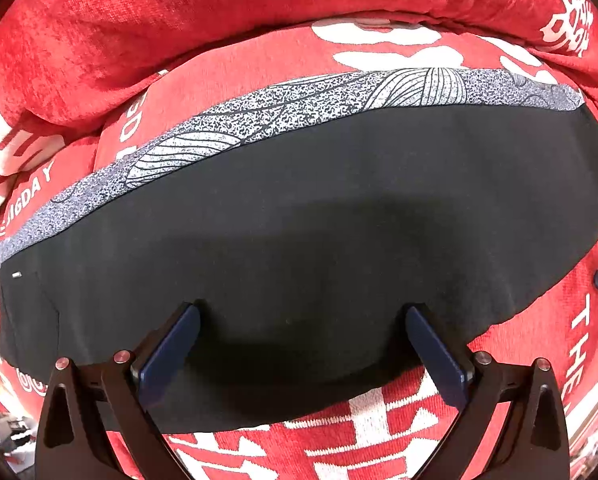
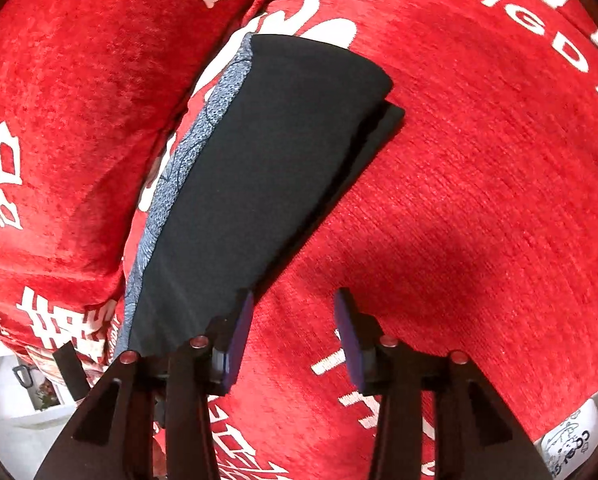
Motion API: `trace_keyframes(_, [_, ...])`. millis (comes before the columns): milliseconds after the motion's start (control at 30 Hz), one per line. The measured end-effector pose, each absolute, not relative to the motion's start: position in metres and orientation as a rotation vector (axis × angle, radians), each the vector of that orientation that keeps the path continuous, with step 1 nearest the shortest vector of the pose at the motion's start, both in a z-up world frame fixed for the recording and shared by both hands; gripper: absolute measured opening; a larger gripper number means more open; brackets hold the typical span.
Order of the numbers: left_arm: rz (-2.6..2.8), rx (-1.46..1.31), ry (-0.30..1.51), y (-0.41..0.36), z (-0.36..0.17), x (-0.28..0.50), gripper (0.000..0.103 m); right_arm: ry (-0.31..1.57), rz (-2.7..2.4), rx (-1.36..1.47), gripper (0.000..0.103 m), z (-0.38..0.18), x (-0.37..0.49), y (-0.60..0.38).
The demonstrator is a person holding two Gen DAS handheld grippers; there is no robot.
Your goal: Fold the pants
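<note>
Black pants [image 1: 319, 208] with a grey patterned band [image 1: 299, 104] along the far edge lie folded flat on a red sofa seat [image 1: 259, 56]. My left gripper [image 1: 303, 320] is open, hovering just above the near part of the pants, holding nothing. In the right wrist view the pants [image 2: 267, 152] stretch away as a long folded strip with a doubled layer at the far end. My right gripper [image 2: 295, 308] is open and empty over the red cover [image 2: 459, 200], its left finger [image 2: 243, 320] at the strip's near right edge.
The red sofa cover has white lettering [image 2: 511, 16]. A red back cushion [image 1: 179, 20] rises behind the pants; it also shows in the right wrist view [image 2: 59, 120]. A white label [image 2: 571, 440] sits at the cover's right corner. Floor clutter [image 2: 27, 392] shows low left.
</note>
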State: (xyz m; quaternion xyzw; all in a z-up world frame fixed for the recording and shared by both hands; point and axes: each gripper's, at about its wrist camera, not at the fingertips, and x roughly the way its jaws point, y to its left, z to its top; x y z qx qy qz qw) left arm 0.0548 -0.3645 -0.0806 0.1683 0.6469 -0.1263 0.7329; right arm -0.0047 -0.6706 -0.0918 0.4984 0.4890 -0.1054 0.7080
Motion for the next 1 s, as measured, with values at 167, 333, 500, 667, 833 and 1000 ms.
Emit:
trace_keyframes(167, [-0.344, 0.338, 1.389, -0.369, -0.065, 0.057, 0.103, 0.997, -0.225, 1.189, 0.046, -0.093, -0.012, -0.681])
trace_keyframes(333, [-0.372, 0.313, 1.366, -0.386, -0.053, 0.06, 0.103, 0.95, -0.218, 1.226, 0.046, -0.1, -0.014, -0.692])
trace_keyframes(500, [-0.369, 0.271, 1.375, -0.406, -0.059, 0.068, 0.103, 0.903, -0.194, 1.27, 0.046, -0.107, -0.014, -0.698])
trace_keyframes(667, [-0.345, 0.291, 1.411, -0.419, -0.084, 0.063, 0.103, 0.826, -0.149, 1.302, 0.046, -0.115, -0.013, -0.705])
trace_keyframes(833, [-0.351, 0.275, 1.377, -0.417, -0.086, 0.06, 0.103, 0.747, -0.113, 1.27, 0.049, -0.115, 0.002, -0.714])
trace_keyframes(1000, [-0.355, 0.306, 1.38, -0.421, -0.081, 0.064, 0.103, 0.779, -0.106, 1.238, 0.039, -0.107, 0.031, -0.716])
